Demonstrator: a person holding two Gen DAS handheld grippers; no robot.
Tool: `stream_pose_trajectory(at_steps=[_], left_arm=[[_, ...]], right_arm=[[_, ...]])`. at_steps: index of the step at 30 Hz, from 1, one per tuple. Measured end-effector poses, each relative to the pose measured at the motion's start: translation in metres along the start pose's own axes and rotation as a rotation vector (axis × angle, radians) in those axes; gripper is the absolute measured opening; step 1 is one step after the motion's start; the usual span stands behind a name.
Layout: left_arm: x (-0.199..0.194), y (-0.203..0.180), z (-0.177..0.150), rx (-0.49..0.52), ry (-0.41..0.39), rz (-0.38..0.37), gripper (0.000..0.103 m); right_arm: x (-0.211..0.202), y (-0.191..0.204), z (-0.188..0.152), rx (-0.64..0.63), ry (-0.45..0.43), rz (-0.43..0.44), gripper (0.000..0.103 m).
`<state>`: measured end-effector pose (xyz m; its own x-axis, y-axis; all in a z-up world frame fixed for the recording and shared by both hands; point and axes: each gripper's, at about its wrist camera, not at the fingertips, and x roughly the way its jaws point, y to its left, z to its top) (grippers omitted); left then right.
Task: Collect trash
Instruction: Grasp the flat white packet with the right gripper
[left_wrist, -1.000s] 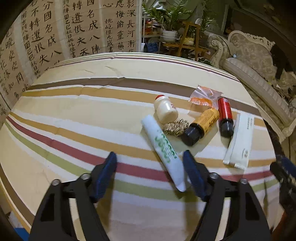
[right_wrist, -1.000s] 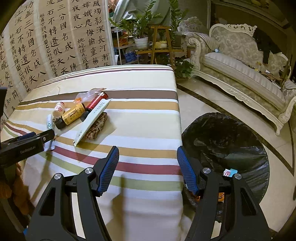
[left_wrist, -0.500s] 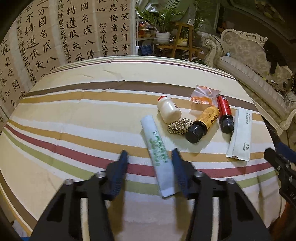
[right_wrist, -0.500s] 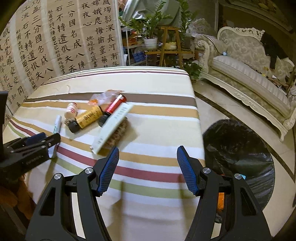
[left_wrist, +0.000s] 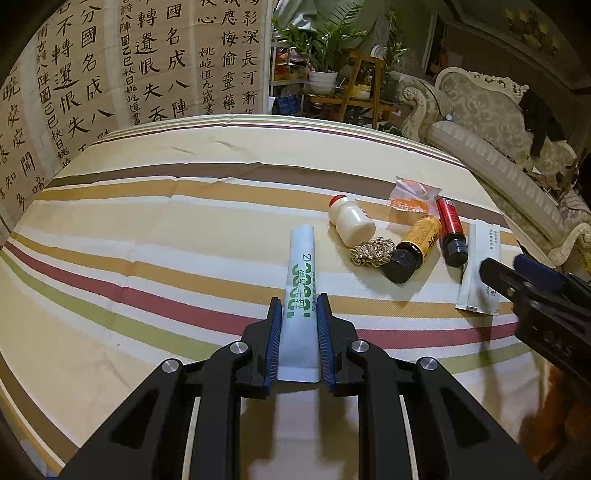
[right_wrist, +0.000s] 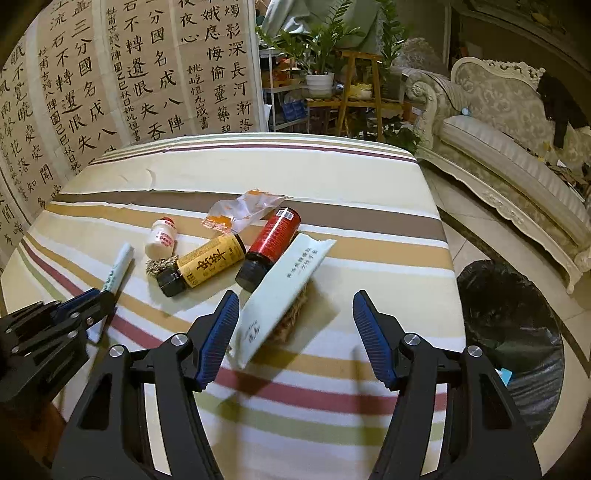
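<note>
My left gripper (left_wrist: 298, 314) is shut on a white tube with green print (left_wrist: 301, 280), which lies on the striped tablecloth (left_wrist: 147, 229). The tube and left gripper also show in the right wrist view (right_wrist: 118, 267). My right gripper (right_wrist: 291, 310) is open, just above a white paper packet (right_wrist: 284, 288) that lies over a brown woven thing (right_wrist: 291, 317). Beside it lie a red bottle (right_wrist: 271, 245), a yellow bottle with a black cap (right_wrist: 207, 264), a small white bottle with a red cap (right_wrist: 162, 238), a crumpled clear wrapper (right_wrist: 236, 212) and a gold scrubber (left_wrist: 373, 251).
A bin lined with a black bag (right_wrist: 517, 332) stands on the floor right of the table. A cream sofa (right_wrist: 517, 147) is behind it. Calligraphy screens (right_wrist: 92, 74) stand left and a plant stand (right_wrist: 325, 81) behind the table.
My left gripper moved onto the white tube and closed on it. My right gripper moved from near the bin toward the table, now over the white packet, still open.
</note>
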<state>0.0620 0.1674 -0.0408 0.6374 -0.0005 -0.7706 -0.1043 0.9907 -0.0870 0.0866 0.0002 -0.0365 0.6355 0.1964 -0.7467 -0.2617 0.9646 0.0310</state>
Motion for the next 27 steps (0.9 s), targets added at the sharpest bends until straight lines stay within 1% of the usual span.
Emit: stream_pose_trajectory(at_steps=[1,4,7,11,12,15,20,24,27], left_arm=[[-0.001,0.001,-0.001,-0.001,-0.001,-0.001,0.020],[0.000,0.004,-0.001,-0.010,-0.001,-0.010,0.020],[0.001,0.005,0.000,-0.014,-0.002,-0.017,0.020],[0.001,0.006,0.000,-0.013,-0.002,-0.028,0.020],[0.001,0.006,0.000,-0.016,-0.002,-0.031,0.020],[0.001,0.008,0.000,-0.021,-0.003,-0.040,0.020],[0.001,0.010,0.001,-0.027,-0.004,-0.050,0.020],[0.000,0.012,0.002,-0.028,-0.005,-0.054,0.020],[-0.001,0.011,0.001,-0.026,-0.010,-0.052,0.020]], right_arm=[[0.001,0.000,0.000,-0.001,0.002,-0.002,0.052],[0.003,0.004,0.002,-0.012,-0.002,-0.009,0.041],[0.004,0.009,0.002,-0.025,-0.003,0.008,0.038],[0.010,0.017,0.001,-0.035,0.018,0.036,0.036],[0.009,0.017,0.001,-0.038,0.015,0.032,0.035],[0.009,0.019,0.002,-0.038,0.007,0.031,0.024],[0.007,0.020,0.005,-0.039,-0.003,0.037,0.015],[0.001,0.021,0.006,-0.033,-0.019,0.052,0.005],[-0.004,0.019,0.006,-0.034,-0.022,0.061,0.005]])
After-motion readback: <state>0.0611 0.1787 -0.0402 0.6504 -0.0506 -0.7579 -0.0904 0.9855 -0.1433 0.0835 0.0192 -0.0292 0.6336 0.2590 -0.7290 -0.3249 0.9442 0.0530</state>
